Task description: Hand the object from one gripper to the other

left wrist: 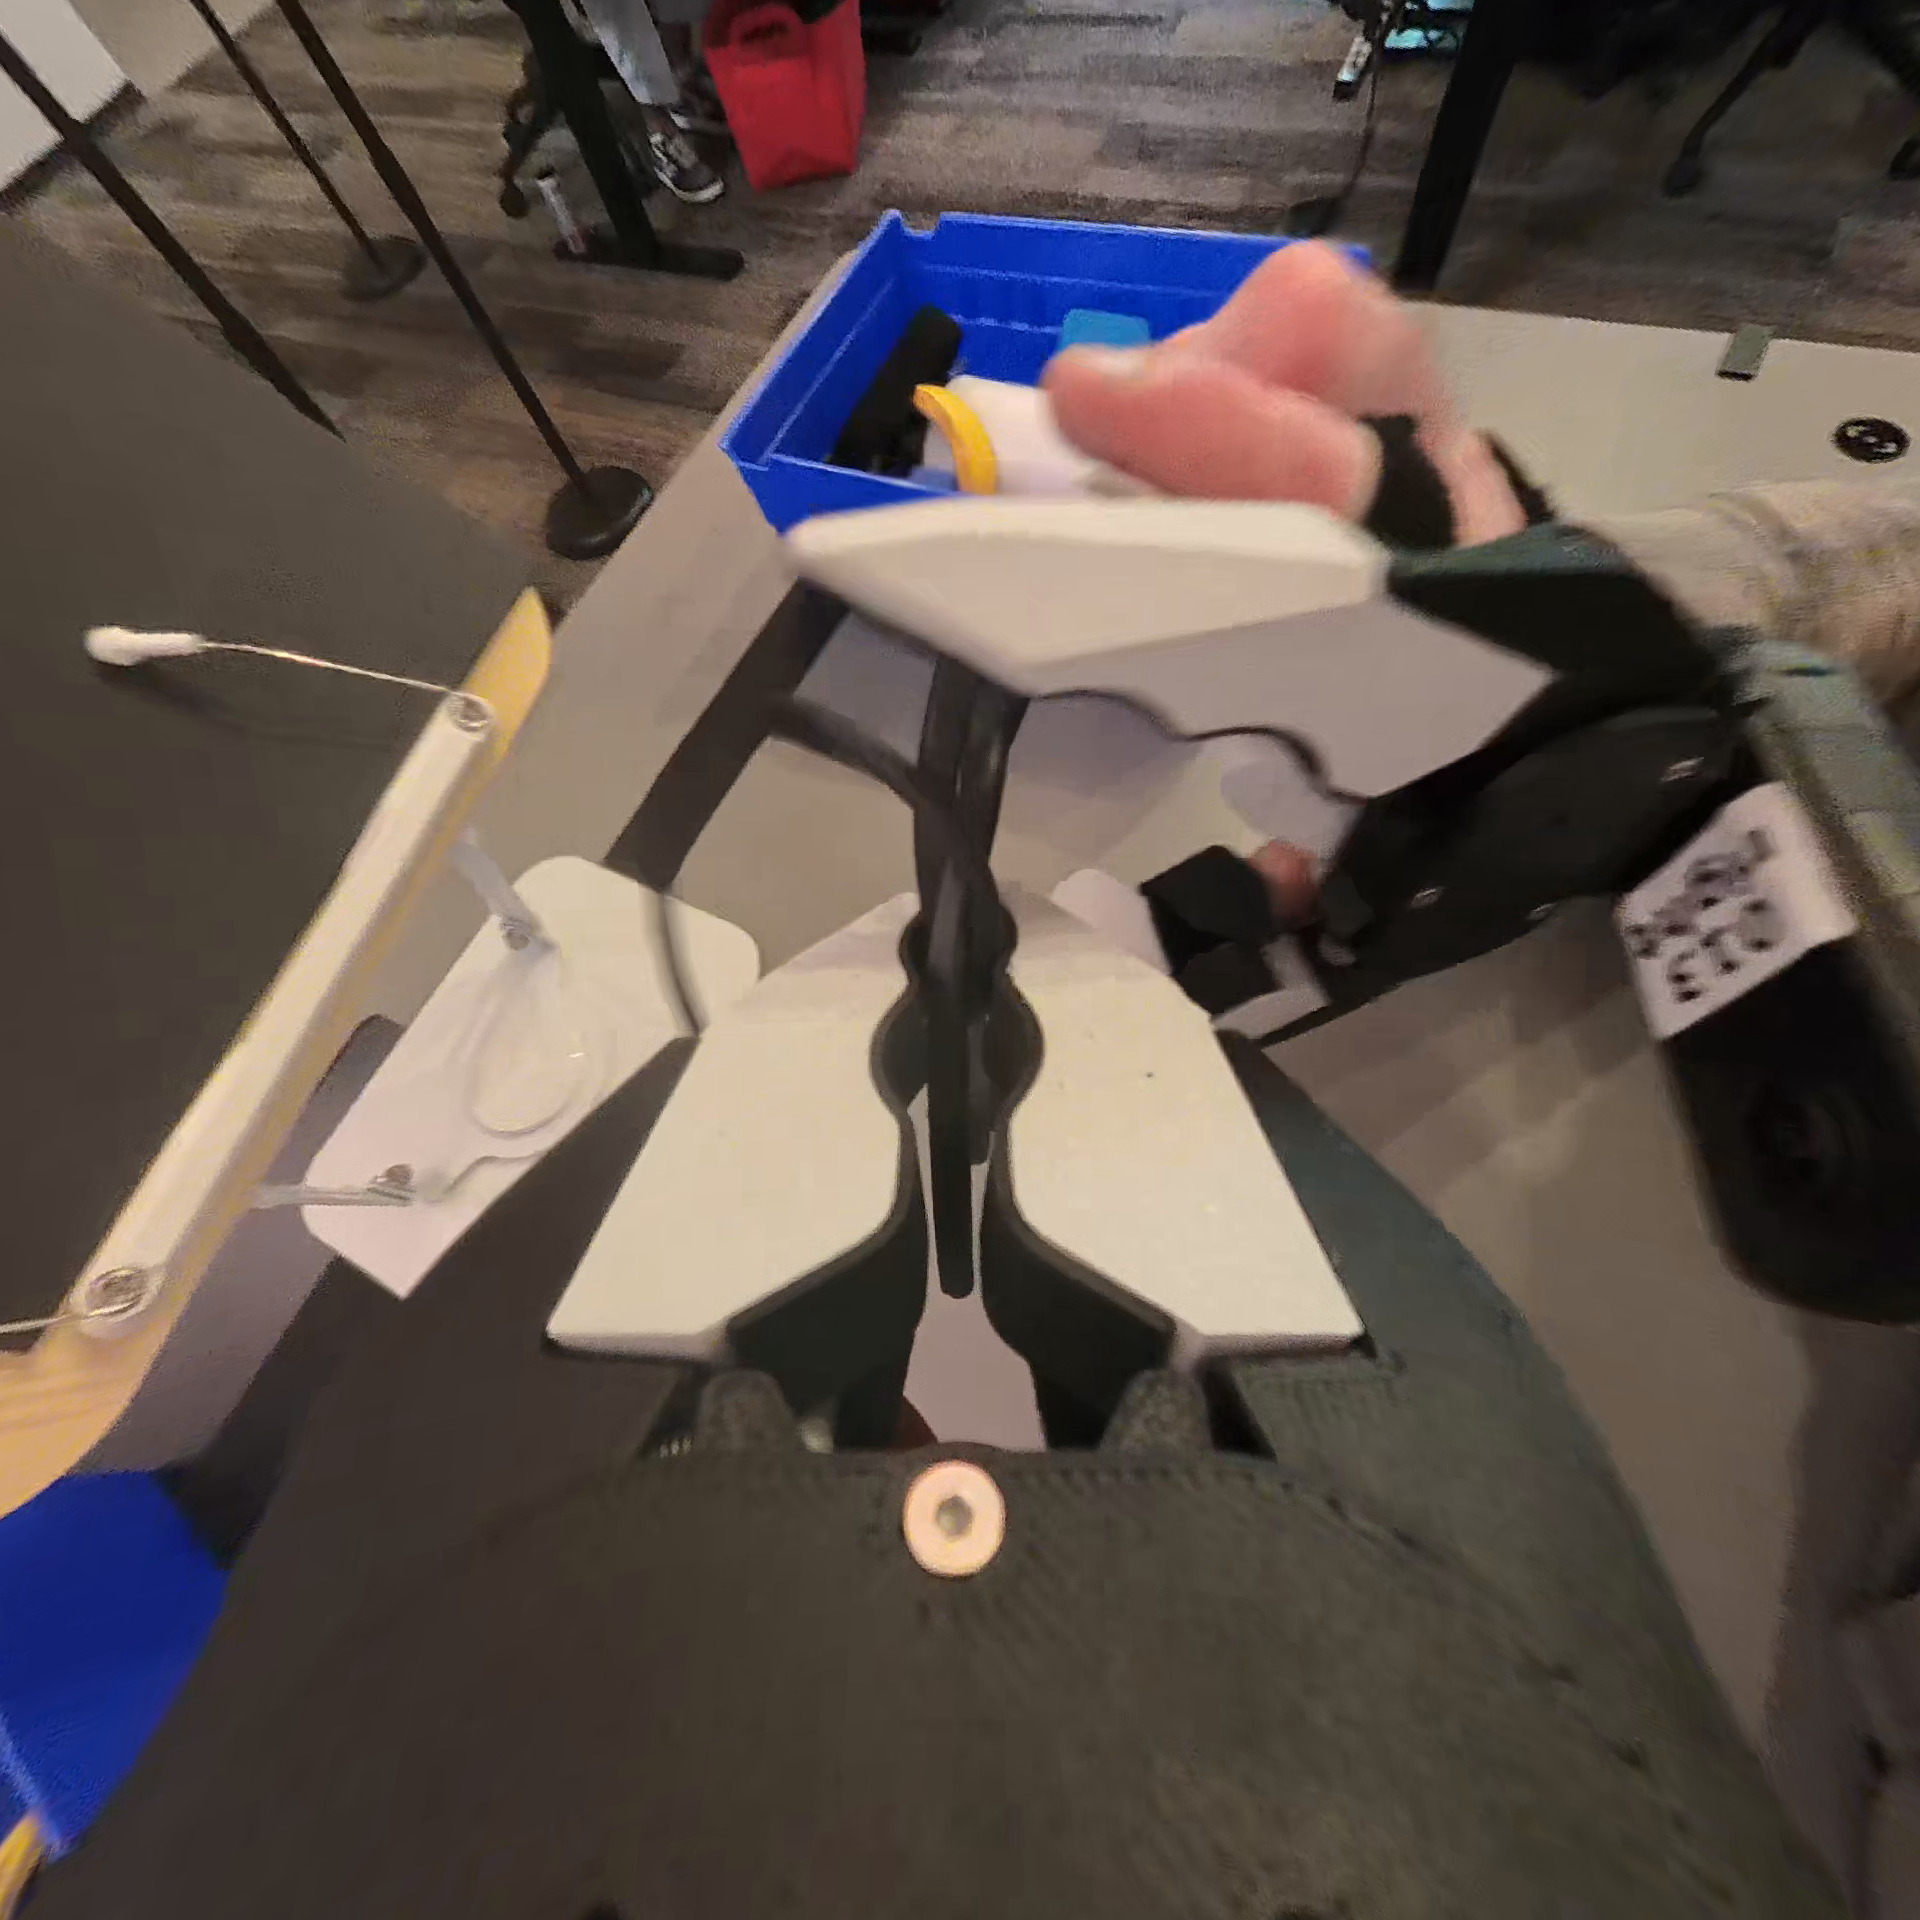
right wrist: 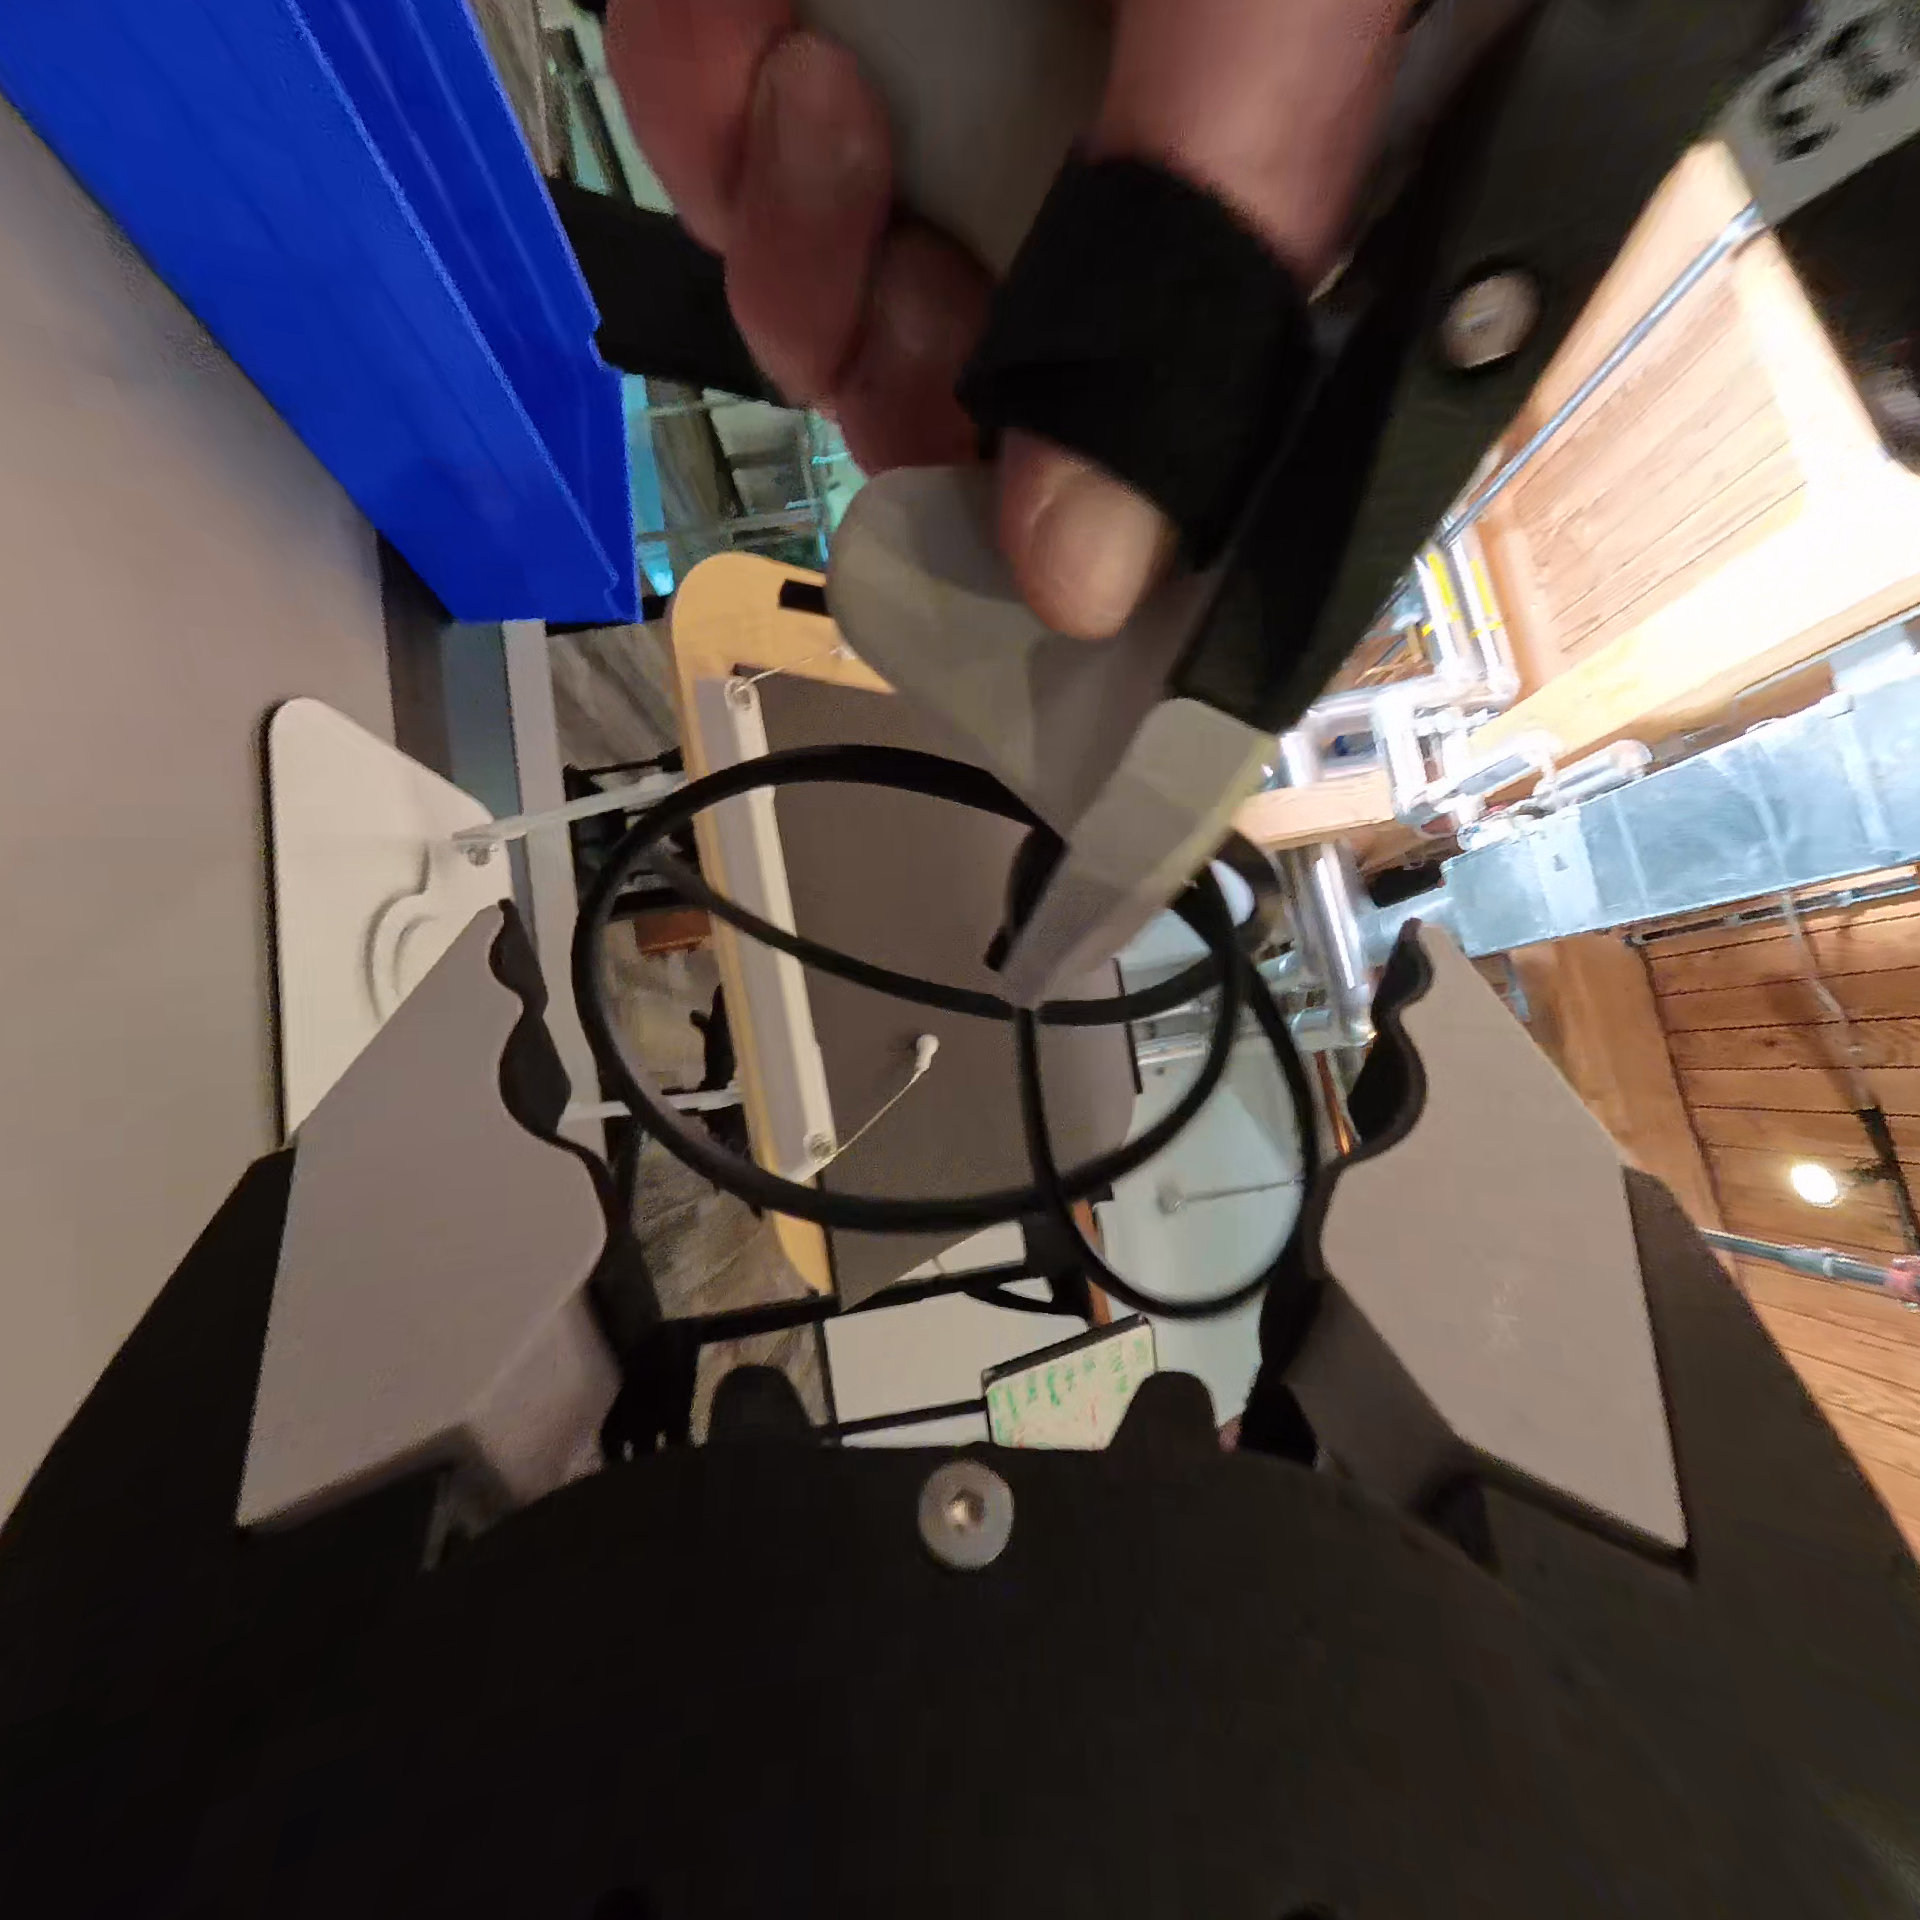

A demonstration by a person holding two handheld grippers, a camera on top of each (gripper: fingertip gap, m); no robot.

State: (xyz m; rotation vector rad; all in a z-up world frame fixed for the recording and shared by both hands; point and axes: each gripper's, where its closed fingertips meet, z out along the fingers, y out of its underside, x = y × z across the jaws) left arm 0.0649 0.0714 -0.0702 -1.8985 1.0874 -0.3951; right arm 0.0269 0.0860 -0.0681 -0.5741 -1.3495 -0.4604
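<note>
A thin black looped cord (left wrist: 961,790) hangs in the air over the grey table. My left gripper (left wrist: 956,935) is shut on it, the strands pinched between its white fingers. My right gripper (left wrist: 956,748) comes in from the right, held by a hand; its jaws stand apart with the cord between them. In the right wrist view the right gripper (right wrist: 956,935) is wide open and the cord's loops (right wrist: 862,756) hang between its fingers without touching them. The left gripper (right wrist: 1023,956) reaches down from above there, its tips clamped on the cord.
A blue bin (left wrist: 831,343) holding several small items stands at the table's far edge, and also shows in the right wrist view (right wrist: 364,312). A dark board with a wooden rim (left wrist: 260,935) and thin wire arms stands at left on a white base (left wrist: 582,987).
</note>
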